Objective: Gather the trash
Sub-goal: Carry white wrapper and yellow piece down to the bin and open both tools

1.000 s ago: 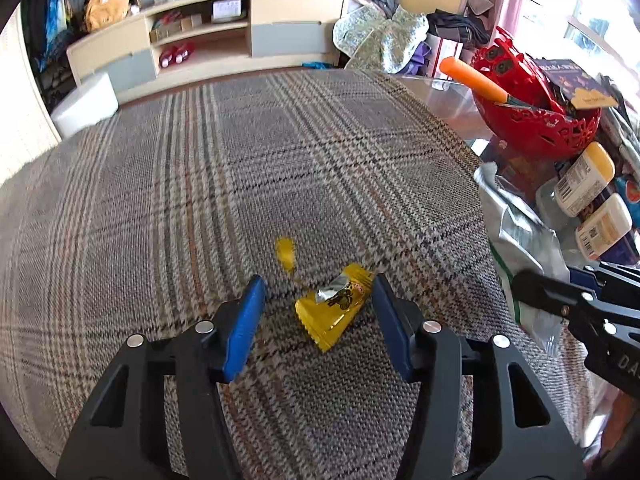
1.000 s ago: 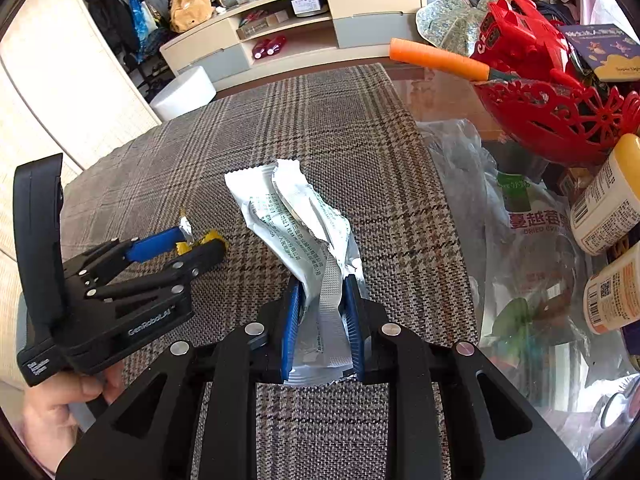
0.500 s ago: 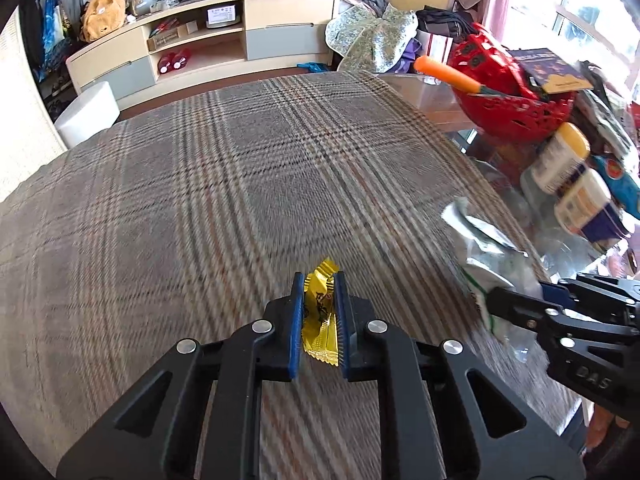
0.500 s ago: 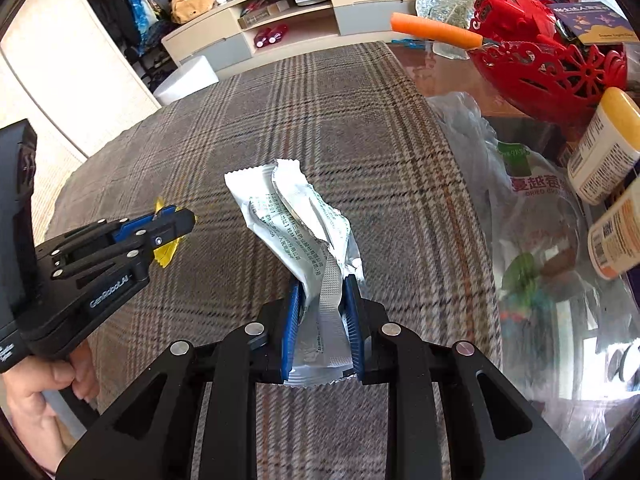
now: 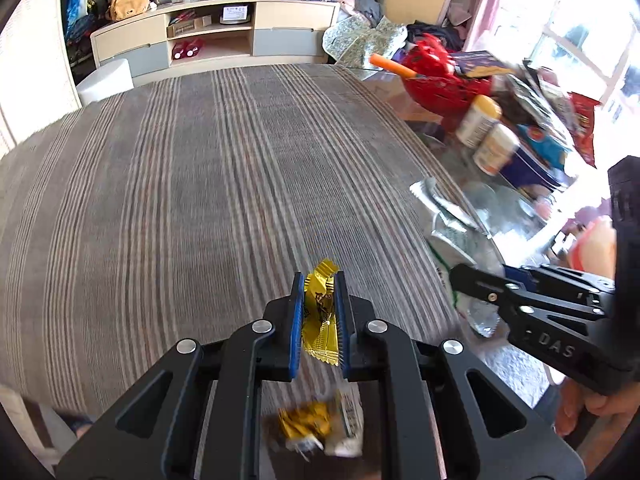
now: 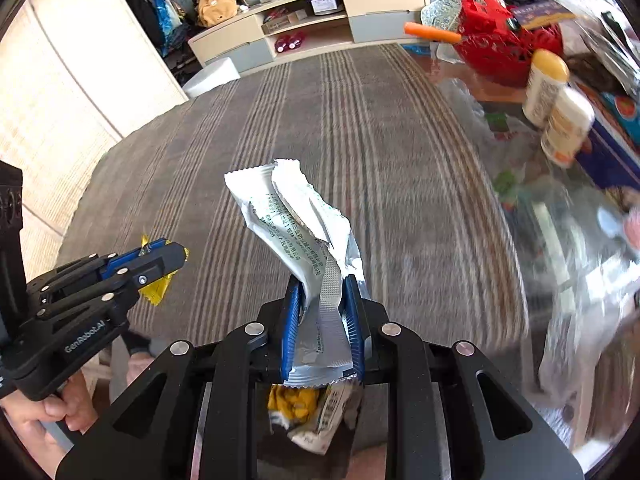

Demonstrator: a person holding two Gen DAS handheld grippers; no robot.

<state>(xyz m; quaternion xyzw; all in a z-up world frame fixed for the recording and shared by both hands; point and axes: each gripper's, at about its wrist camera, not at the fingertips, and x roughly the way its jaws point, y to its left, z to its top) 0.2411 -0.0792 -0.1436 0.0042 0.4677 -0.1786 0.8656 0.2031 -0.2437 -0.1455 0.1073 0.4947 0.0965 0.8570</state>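
Observation:
My left gripper [image 5: 318, 280] is shut on a crumpled yellow wrapper [image 5: 318, 312], lifted off the plaid cloth near the table's near edge. In the right wrist view the same gripper [image 6: 160, 254] shows at the left with the yellow wrapper [image 6: 157, 290] hanging from it. My right gripper [image 6: 322, 284] is shut on a long silver-white wrapper [image 6: 292, 216] that stands up between its blue pads. The left wrist view catches that silver-white wrapper [image 5: 448, 232] and the right gripper [image 5: 484, 280] at its right side. Below both grippers lies a blurred heap of discarded wrappers [image 5: 320, 426], also visible as wrappers [image 6: 308, 412].
The plaid tablecloth [image 5: 200, 180] covers most of the table. At the right stand a red basket [image 6: 500, 44] with an orange-handled tool, two white bottles [image 6: 556, 104], a clear plastic bag and boxes. A TV cabinet [image 5: 216, 36] lies beyond. A person's hand [image 6: 52, 412] grips the left tool.
My left gripper shut on the yellow wrapper, lifted it and drew back to the table's near edge. The right gripper drew back too, still holding the silver-white wrapper. A heap of wrappers came into view below.

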